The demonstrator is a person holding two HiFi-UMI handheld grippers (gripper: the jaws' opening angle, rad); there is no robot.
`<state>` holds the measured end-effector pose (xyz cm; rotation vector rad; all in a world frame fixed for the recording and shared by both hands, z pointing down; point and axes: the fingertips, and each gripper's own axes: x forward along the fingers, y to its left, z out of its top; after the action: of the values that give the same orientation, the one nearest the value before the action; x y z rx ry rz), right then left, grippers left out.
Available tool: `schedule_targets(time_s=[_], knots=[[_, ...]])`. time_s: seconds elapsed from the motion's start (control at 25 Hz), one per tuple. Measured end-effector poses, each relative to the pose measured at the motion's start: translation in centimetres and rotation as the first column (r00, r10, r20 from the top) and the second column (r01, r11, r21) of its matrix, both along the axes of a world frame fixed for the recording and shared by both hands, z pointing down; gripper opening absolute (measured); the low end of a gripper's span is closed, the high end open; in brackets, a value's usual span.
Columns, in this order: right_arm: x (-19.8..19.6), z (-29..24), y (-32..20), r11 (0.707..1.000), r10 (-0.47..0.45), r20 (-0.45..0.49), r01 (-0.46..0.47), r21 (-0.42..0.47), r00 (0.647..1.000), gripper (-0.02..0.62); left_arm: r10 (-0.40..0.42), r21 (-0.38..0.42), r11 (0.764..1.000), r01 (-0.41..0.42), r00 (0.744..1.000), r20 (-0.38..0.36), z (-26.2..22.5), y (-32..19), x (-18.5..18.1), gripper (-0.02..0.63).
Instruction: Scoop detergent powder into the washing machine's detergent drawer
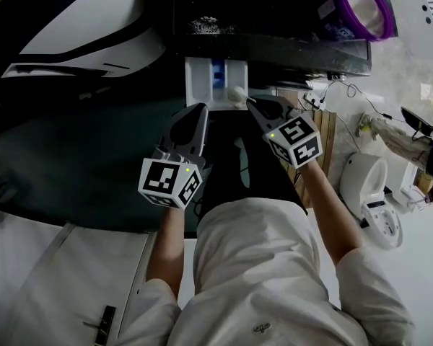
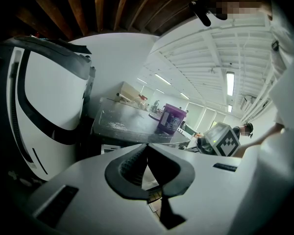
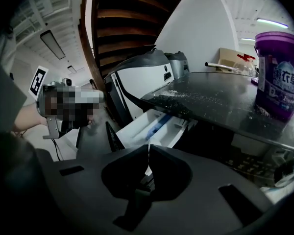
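Drawer (image 1: 215,81) stands pulled out under the washer (image 1: 274,13), the open tub (image 1: 361,6) on top. Clenched and empty, the left hand-held gripper (image 1: 199,111) and right hand-held gripper (image 1: 252,104) hover nearby; we judge scooping not yet done.

The right gripper (image 3: 148,148) fills the foreground, its jaws pressed together on a thin white strip (image 3: 148,163) too narrow to identify. Just beyond the jaw tips, the detergent drawer (image 3: 137,129) stands pulled out, white, with a blue insert (image 3: 159,123) in it. Directly above the drawer runs the front edge of a dark glossy worktop (image 3: 220,111), dusted with spilled white powder (image 3: 186,98). Well to the drawer's right a purple tub (image 3: 279,75) stands upright on that worktop. Behind the drawer, to its upper left, sits a white machine (image 3: 137,84) with dark trim.
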<state>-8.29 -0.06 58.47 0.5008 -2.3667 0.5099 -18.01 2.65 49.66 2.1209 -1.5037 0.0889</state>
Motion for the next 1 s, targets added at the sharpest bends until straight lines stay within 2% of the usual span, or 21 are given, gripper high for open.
schedule_targets(time_s=[0.48, 1.0], knots=[[-0.6, -0.2, 0.5, 0.993, -0.078, -0.087, 0.085, 0.083, 0.993, 0.009, 0.0, 0.007, 1.0, 0.0, 1.0, -0.004, -0.1, 0.4, 0.1, 0.018], [-1.3, 0.1, 0.1, 0.955, -0.161, -0.219, 0.208, 0.213, 0.962, 0.009, -0.013, 0.006, 1.0, 0.013, 1.0, -0.006, 0.0, 0.9, -0.2, 0.018]])
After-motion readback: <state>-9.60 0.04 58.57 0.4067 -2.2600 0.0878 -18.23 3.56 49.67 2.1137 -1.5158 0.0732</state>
